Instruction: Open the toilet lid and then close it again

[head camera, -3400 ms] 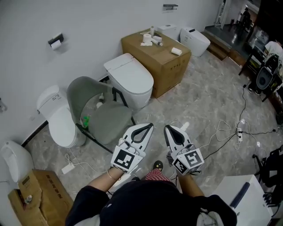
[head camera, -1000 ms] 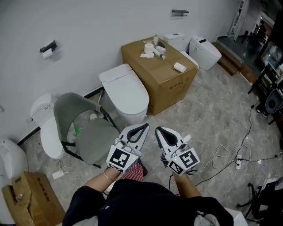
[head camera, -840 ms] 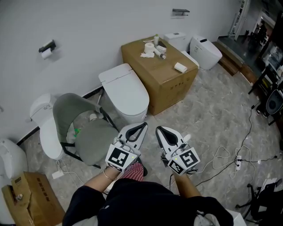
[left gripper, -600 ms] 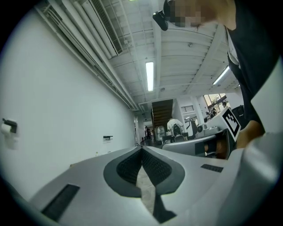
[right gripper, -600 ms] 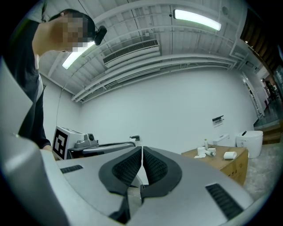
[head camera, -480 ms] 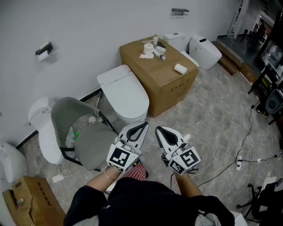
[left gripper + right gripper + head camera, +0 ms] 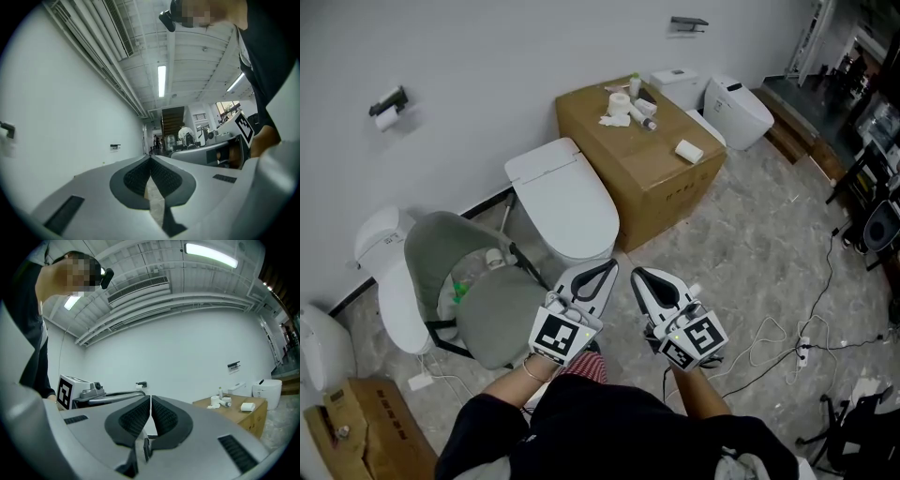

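The white toilet (image 7: 563, 202) stands against the wall with its lid down, left of a cardboard box. Both grippers hover in front of it above the floor, side by side, tips pointing toward the toilet's front. My left gripper (image 7: 609, 266) is shut with nothing between its jaws; in the left gripper view its pads (image 7: 150, 161) meet. My right gripper (image 7: 637, 274) is likewise shut and empty, its pads (image 7: 150, 400) closed together. Neither touches the toilet. Both gripper views point upward at wall and ceiling, so the toilet is hidden there.
A grey chair (image 7: 478, 305) stands close left of the toilet. A big cardboard box (image 7: 642, 155) with small items stands on its right. Other toilets (image 7: 382, 281) (image 7: 739, 105) line the wall. Cables (image 7: 787, 337) lie on the floor at right. A paper holder (image 7: 384, 101) hangs on the wall.
The head view has drifted, and the toilet now sits a little nearer above my grippers. Both grippers stay shut, side by side, almost unmoved.
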`<action>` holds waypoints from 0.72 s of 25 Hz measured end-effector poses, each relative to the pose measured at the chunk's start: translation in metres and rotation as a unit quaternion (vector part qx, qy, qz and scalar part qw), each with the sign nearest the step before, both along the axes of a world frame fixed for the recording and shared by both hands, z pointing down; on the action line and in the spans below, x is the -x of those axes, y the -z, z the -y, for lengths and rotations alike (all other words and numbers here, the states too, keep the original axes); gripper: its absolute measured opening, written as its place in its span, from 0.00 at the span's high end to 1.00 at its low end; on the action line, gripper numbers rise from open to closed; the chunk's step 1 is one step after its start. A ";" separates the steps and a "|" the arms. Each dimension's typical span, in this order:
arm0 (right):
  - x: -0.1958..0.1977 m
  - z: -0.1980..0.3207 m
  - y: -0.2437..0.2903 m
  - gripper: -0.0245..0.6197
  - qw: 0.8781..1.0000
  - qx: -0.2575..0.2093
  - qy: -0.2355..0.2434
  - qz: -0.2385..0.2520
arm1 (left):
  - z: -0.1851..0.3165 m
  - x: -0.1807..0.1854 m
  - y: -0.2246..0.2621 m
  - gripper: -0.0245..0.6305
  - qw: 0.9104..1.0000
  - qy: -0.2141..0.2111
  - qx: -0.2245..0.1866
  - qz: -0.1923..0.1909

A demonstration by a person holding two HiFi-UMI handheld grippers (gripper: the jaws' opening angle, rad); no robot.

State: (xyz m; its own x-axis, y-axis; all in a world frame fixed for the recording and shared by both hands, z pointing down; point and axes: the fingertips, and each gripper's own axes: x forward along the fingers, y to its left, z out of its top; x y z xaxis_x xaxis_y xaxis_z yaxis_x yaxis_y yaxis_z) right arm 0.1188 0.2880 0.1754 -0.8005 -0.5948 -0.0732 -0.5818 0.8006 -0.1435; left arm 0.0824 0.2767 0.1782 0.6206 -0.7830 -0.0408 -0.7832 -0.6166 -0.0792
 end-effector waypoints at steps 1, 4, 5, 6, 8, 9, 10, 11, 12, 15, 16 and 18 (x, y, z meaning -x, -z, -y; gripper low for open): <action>0.002 0.005 -0.002 0.93 1.000 0.001 0.000 -0.003 | 0.004 0.003 0.000 0.96 1.000 0.000 -0.002 -0.002; 0.009 0.020 -0.004 0.93 1.000 0.006 -0.003 -0.005 | 0.020 0.014 -0.003 0.96 1.000 0.000 0.005 0.003; 0.011 0.026 -0.004 0.93 1.000 0.006 -0.005 -0.005 | 0.026 0.018 -0.003 0.96 1.000 0.001 0.008 0.002; 0.013 0.032 -0.003 0.93 1.000 0.007 -0.006 -0.005 | 0.033 0.021 -0.003 0.96 1.000 0.002 0.010 -0.003; 0.018 0.044 -0.003 0.93 1.000 0.007 -0.009 -0.006 | 0.045 0.025 -0.001 0.96 1.000 0.001 0.009 -0.010; 0.019 0.049 -0.003 0.93 1.000 0.008 -0.010 -0.006 | 0.050 0.026 0.000 0.96 1.000 0.000 0.007 -0.008; 0.021 0.055 -0.003 0.93 1.000 0.010 -0.010 -0.007 | 0.055 0.027 0.000 0.96 1.000 -0.003 0.006 -0.003; 0.023 0.060 -0.003 0.93 1.000 0.011 -0.011 -0.007 | 0.060 0.029 0.000 0.96 1.000 -0.005 0.006 0.001; 0.025 0.065 -0.004 0.93 1.000 0.012 -0.012 -0.007 | 0.064 0.031 0.000 0.96 1.000 -0.007 0.008 0.003; 0.032 0.078 -0.004 0.93 1.000 0.011 -0.012 -0.005 | 0.077 0.036 -0.003 0.96 1.000 -0.006 0.015 -0.014; 0.034 0.083 -0.003 0.93 1.000 0.012 -0.013 -0.003 | 0.082 0.037 -0.003 0.96 1.000 -0.005 0.015 -0.020; 0.038 0.091 -0.002 0.93 1.000 0.014 -0.012 0.000 | 0.090 0.040 -0.003 0.96 1.000 -0.004 0.012 -0.021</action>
